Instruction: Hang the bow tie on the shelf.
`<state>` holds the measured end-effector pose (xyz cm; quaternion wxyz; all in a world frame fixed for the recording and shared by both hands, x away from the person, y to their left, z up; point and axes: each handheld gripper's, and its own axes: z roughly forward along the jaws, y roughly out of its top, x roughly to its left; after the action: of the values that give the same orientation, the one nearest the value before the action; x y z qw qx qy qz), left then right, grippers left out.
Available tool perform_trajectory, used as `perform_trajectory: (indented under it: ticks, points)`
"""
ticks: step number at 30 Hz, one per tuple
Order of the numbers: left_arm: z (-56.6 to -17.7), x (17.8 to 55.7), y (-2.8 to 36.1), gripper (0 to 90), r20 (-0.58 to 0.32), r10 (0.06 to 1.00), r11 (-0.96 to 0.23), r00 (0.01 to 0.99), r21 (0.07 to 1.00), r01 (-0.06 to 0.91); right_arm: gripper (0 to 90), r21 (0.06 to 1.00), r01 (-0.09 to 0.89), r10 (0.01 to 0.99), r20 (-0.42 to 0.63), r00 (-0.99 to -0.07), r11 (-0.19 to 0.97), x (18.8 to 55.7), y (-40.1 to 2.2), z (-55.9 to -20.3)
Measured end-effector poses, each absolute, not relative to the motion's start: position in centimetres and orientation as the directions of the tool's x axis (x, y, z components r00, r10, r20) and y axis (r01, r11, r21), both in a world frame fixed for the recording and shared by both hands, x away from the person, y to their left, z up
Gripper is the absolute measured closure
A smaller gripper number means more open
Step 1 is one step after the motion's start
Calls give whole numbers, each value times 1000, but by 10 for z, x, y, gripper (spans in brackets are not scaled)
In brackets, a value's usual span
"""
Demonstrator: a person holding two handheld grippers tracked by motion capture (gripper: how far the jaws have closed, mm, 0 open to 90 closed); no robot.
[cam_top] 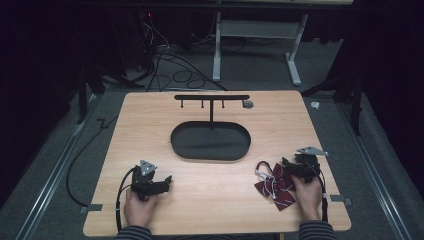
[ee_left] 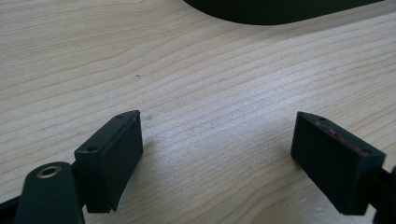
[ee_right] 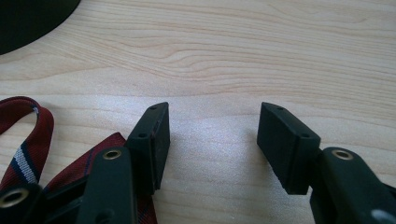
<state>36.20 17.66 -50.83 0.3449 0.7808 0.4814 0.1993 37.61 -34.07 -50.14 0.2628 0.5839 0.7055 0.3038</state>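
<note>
— Which of your tongs is sitting closer to the bow tie?

— My right gripper by a long way. I'm resting it at the near right of the table, and the dark red striped bow tie is lying just to its left and a little nearer to me, close up against the tool. My left gripper is waiting at the near left, well apart from it.

— Are the right jaws holding anything?

— No. In the right gripper view they're standing wide apart over bare wood, and I'm seeing the bow tie only off beside the left jaw, partly under the tool's body, with its strap looping away to the left. Nothing is lying between the pads.

— And the left one?

— Also spread apart, with only wood grain between the jaws and the dark edge of the tray beyond.

— How is the tie lying?

— Crumpled flat, its long axis running roughly from far left to near right, the black strap curling off its far end. I'm judging that I need to swing the right tongs leftward and back toward me to straddle it. The oval black tray and its hook stand are lying farther off, at the middle.
</note>
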Motion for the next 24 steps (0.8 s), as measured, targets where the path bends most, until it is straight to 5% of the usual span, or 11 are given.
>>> perform_trajectory:
  ticks: [24]
  points:
    - [-508, 362, 177, 172, -21, 890, -297, 456, 732, 613, 468, 734, 667, 985, -14, -172, 127, 377, -342, -501]
